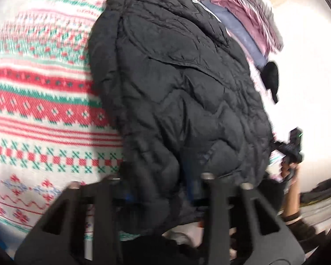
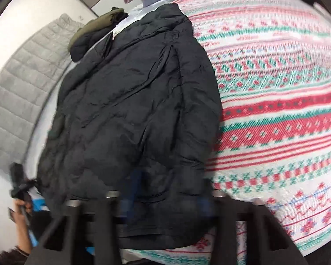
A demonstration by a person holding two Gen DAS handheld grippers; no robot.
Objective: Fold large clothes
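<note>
A black quilted puffer jacket (image 1: 178,84) lies on a red, green and white patterned blanket (image 1: 37,101). It also shows in the right wrist view (image 2: 134,110), on the same blanket (image 2: 280,110). My left gripper (image 1: 158,190) is at the jacket's near hem, and the black fabric bunches between its fingers. My right gripper (image 2: 163,201) is at the other near corner of the hem, with fabric between its fingers too. The fingertips of both are hidden in dark folds and motion blur.
Folded pink and lilac clothes (image 1: 247,15) are stacked at the far end. An olive garment (image 2: 94,31) and a grey quilted coat (image 2: 22,84) lie to the left. The other hand and gripper (image 1: 291,152) show at the jacket's right edge.
</note>
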